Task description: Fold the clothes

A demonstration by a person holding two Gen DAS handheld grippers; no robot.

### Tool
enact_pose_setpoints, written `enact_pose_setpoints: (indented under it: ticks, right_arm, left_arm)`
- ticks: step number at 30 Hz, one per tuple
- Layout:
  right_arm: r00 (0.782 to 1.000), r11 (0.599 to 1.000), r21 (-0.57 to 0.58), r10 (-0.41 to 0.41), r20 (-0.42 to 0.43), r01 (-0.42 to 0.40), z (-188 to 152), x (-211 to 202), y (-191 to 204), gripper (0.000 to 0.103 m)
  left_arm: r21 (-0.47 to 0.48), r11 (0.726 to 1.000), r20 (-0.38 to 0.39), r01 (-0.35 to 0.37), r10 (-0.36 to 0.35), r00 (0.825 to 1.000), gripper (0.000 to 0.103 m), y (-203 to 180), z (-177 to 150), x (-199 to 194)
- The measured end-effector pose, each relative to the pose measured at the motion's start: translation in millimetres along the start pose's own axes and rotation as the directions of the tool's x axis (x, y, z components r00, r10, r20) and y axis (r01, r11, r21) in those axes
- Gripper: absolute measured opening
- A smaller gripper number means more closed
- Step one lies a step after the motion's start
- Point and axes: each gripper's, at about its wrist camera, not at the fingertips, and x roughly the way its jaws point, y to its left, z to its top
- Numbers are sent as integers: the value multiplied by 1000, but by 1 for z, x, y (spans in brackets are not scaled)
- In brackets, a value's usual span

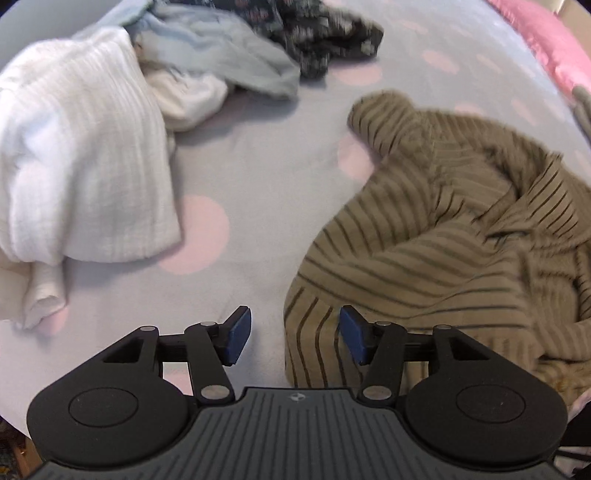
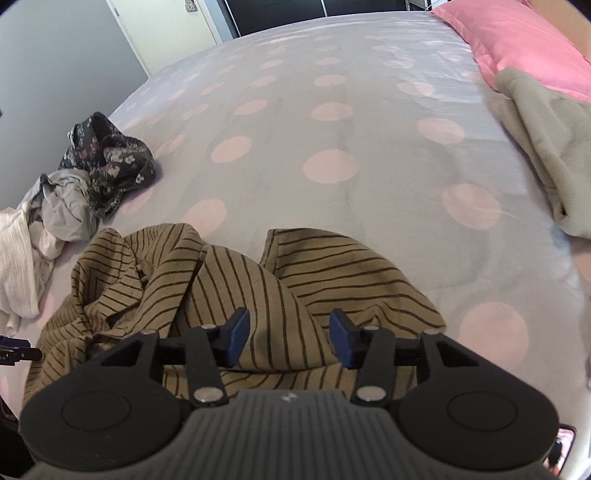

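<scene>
Grey pink-dotted bedspread (image 2: 332, 110), pink pillow (image 2: 524, 40), striped garment (image 2: 258, 280) crumpled; both grippers' jaws apart, empty.

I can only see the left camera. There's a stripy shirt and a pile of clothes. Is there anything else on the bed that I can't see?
Observer: Yes. A folded grey blanket lies at the far right, partly on the pink pillow.
Operator: Where's the other tool?
Observer: The right tool is over the stripy shirt, open, with nothing pinched.
Operator: Is the rest of the bed messy?
Observer: No. Past the shirt the dotted sheet is bare up to the far edge.
Operator: What's behind the bed?
Observer: A grey wall and a pale door.
</scene>
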Motion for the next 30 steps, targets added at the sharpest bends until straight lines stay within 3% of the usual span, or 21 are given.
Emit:
enact_pose_setpoints:
  ticks: [2,3,4,5,6,7,11,15,17,19,21,23,28,29,30]
  right_arm:
    - [1000,1000,3,14,-17,-14,-4,11,2,48]
    - [999,1000,5,23,-26,-23,-6,15,4,41]
    - [999,999,8,35,-38,-34,-8,19,7,32]
    - [997,999,6,53,-51,-53,-9,22,9,10]
    - [997,998,-3,66,-50,-66,-10,22,13,2]
    - [998,998,-21,66,-23,-66,-10,18,17,2]
    - [985,997,-18,81,154,-79,-1,-23,23,1]
    - [953,998,23,51,297,-61,13,-74,27,0]
    - [928,998,30,38,372,-53,26,-107,29,0]
    - [894,998,34,25,448,-45,41,-142,33,0]
    - [841,999,19,13,540,-27,57,-186,42,0]
    - [775,1000,2,8,632,-12,69,-233,53,0]
    - [585,998,-33,0,811,46,89,-340,81,0]
    - [550,998,-39,1,835,56,91,-358,85,0]
    - [529,997,-43,1,848,67,92,-371,89,0]
  left_arm:
    - [-17,1000,-34,4,-5,999,46,-1,-2,12]
    - [-28,1000,-43,15,-16,999,40,-2,-3,16]
    - [-32,999,-42,27,-29,999,21,-3,-4,18]
    - [-33,999,-39,37,-38,999,9,-4,-5,19]
    - [-19,1000,-20,25,-25,999,5,-6,-5,16]
    - [-6,1000,0,14,-14,1000,1,-9,-6,13]
    - [-27,999,143,34,-29,989,0,-4,-1,-22]
    - [-74,992,274,104,-80,958,0,12,13,-71]
    - [-73,988,337,135,-103,936,0,16,26,-99]
    - [-47,986,418,162,-128,899,0,11,42,-135]
    - [-12,983,501,186,-155,852,0,5,58,-176]
    - [35,982,596,183,-168,785,0,-8,73,-221]
    - [126,983,781,131,-180,598,0,-35,95,-328]
    - [137,983,804,125,-184,566,0,-39,97,-345]
    - [151,981,817,123,-194,542,0,-43,98,-359]
